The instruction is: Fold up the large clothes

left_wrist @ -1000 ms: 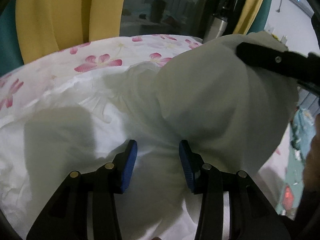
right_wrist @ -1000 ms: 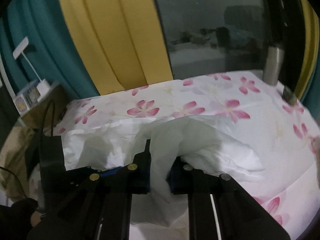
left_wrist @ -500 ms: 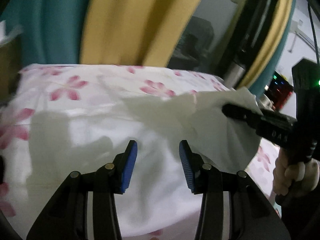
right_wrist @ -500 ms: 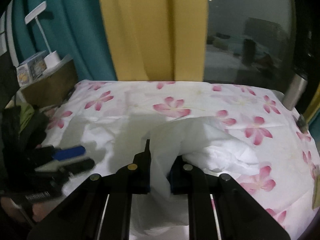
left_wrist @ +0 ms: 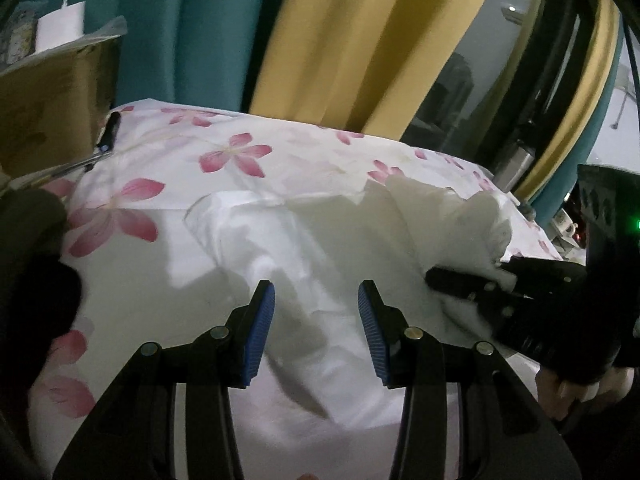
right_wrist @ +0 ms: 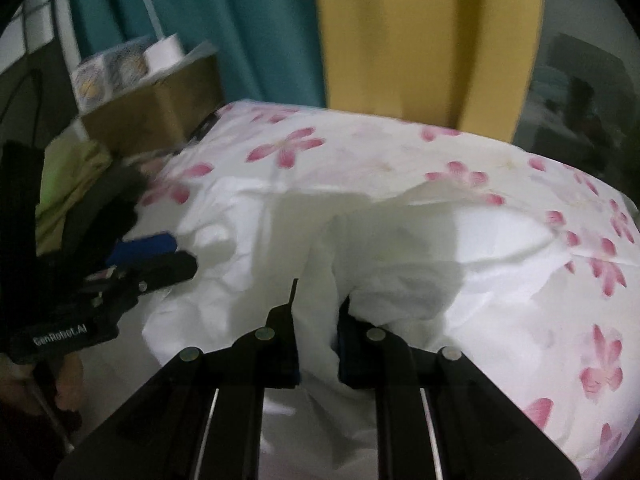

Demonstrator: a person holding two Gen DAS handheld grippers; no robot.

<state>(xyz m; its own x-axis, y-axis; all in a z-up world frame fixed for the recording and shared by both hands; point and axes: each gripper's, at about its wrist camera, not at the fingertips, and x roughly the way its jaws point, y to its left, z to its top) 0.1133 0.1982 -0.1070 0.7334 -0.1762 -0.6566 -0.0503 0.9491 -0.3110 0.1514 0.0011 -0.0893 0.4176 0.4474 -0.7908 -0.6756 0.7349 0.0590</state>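
Garment: white garment [left_wrist: 320,248], crumpled on the flower-print bed [left_wrist: 224,160], toward 3 o'clock in the left view.
Right gripper [right_wrist: 316,312]: clenched on a bunched fold.
Left gripper [left_wrist: 316,320]: released, over the cloth.
Progress: early; no neat fold visible.
Hidden: garment type, sleeves, near hem cut off.

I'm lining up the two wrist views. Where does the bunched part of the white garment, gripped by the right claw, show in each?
Left wrist view: white garment bunch at right, in the right claw.
Right wrist view: bottom centre, pinched between the claw's fingers.
Shared landmark: yellow curtain.
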